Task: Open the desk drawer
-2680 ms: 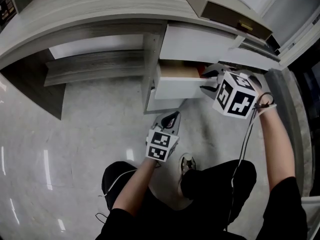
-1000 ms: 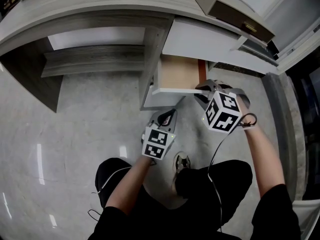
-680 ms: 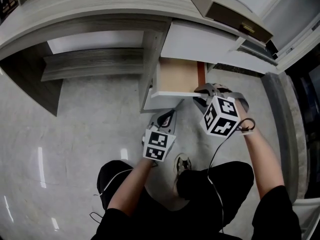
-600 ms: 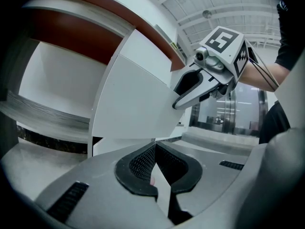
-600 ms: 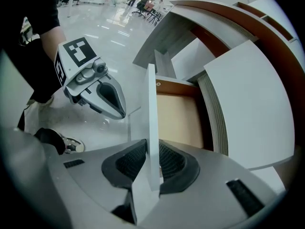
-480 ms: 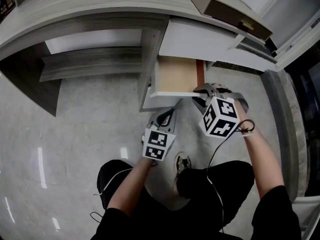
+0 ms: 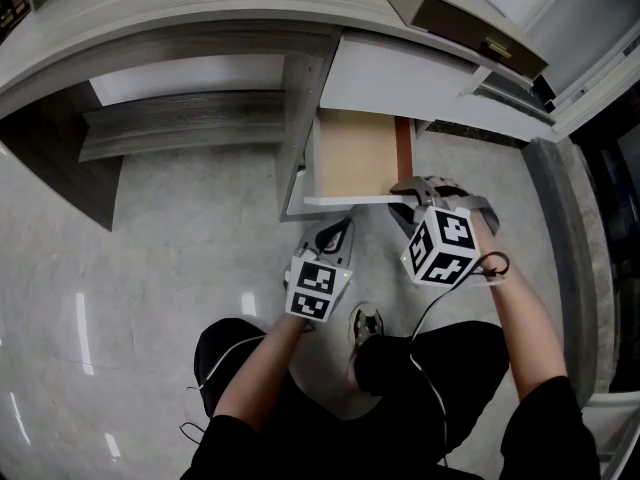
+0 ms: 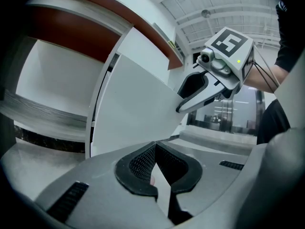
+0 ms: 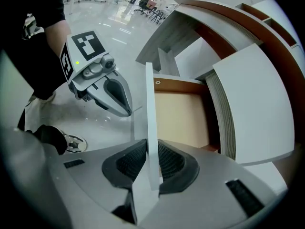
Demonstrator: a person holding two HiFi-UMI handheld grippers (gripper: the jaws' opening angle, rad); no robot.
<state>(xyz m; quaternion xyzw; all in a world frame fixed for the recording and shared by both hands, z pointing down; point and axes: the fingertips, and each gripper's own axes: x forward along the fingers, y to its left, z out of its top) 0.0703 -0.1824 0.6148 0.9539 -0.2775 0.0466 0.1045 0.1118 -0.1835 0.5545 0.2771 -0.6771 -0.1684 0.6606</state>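
- Two grippers are held in front of the desk. The right gripper [image 9: 148, 163] is clamped on the top edge of the drawer's white front panel [image 9: 149, 104], and its jaws have just been closed slightly tighter on this panel.
- The left gripper [image 8: 155, 168] is pressed together with nothing in it. It is held low, near the panel, and no contact is seen.
- The drawer [image 7: 355, 153] is found under the desk top [image 7: 200, 8] and is already pulled well out. Its pale wooden bottom is exposed, and nothing is seen inside.
- The drawer is judged to be stiff and rather light, since it looks empty. It is expected to slide straight on its runners.
- The panel is thin and smooth, so slipping is possible. A firm hold on the upper edge is advised, closer to the middle than the right end where it is taken now, so that the drawer is not skewed.
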